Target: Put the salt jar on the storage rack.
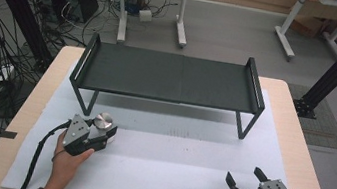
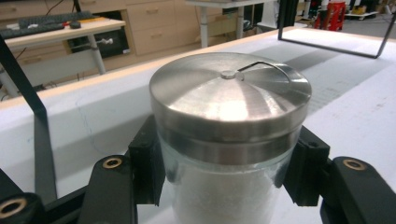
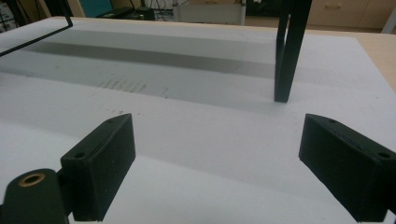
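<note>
Glass jar (image 2: 224,186) with a metal lid (image 2: 230,100) stands near the table's (image 1: 292,100) front left corner, clamped between the pads of the left gripper (image 1: 99,137). Right gripper (image 1: 243,179) rests by the front right corner, jaws wide apart, holding nothing. Black shelf rack (image 1: 169,77) spans the table's far edge.

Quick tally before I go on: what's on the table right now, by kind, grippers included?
Jars: 1, clamped in the left gripper
Racks: 1
White mats: 1
Grippers: 2, the right gripper open
Total: 5
</note>
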Demonstrator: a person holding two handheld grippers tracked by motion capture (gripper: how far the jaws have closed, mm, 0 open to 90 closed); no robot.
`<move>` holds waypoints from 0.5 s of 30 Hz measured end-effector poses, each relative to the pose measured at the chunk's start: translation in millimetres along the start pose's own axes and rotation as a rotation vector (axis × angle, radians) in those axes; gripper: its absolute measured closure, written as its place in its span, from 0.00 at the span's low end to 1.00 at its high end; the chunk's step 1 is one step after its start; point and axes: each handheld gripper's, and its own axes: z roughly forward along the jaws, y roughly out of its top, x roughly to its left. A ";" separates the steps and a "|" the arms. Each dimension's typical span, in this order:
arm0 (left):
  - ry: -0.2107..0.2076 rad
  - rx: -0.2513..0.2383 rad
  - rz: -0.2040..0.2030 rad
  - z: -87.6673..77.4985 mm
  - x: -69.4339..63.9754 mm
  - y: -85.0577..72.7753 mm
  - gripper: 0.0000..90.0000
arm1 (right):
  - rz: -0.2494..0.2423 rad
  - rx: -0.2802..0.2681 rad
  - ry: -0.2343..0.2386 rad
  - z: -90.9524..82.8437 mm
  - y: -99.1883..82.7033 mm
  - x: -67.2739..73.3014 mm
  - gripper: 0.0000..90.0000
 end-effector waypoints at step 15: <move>-0.067 -0.063 0.001 -33.3 4.2 65.5 0.47 | -0.006 -0.016 0.011 -2.6 3.5 1.5 0.12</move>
